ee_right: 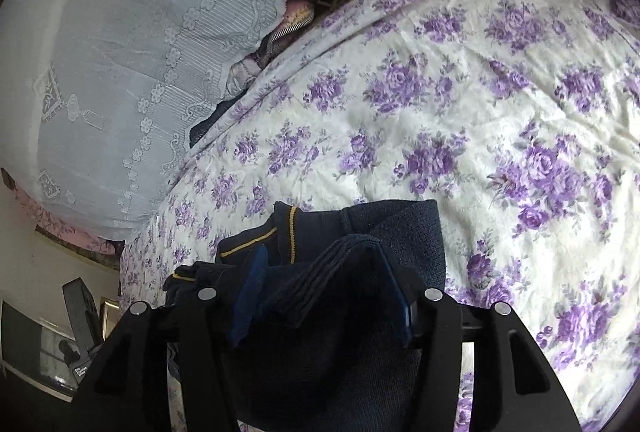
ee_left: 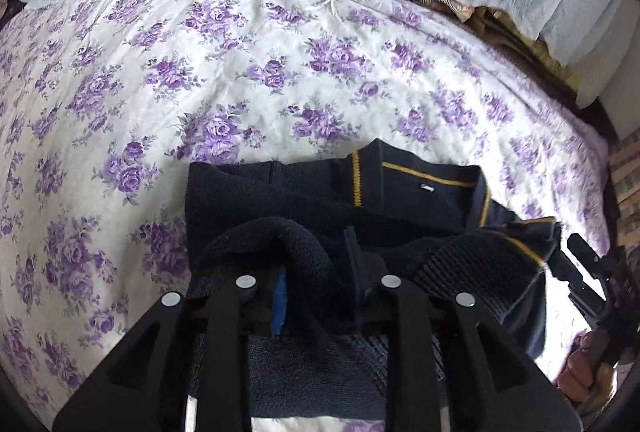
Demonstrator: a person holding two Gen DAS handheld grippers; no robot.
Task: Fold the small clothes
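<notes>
Sweater [ee_left: 320, 192] hem apparently pinched by both tools, open bedspread [ee_left: 200, 72] beyond

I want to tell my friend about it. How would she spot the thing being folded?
Look at the big bedspread with purple roses. Near its front edge lies a small dark navy knitted sweater, pinched by both grippers. It is the only dark item there, with thin yellow stripes.
</notes>
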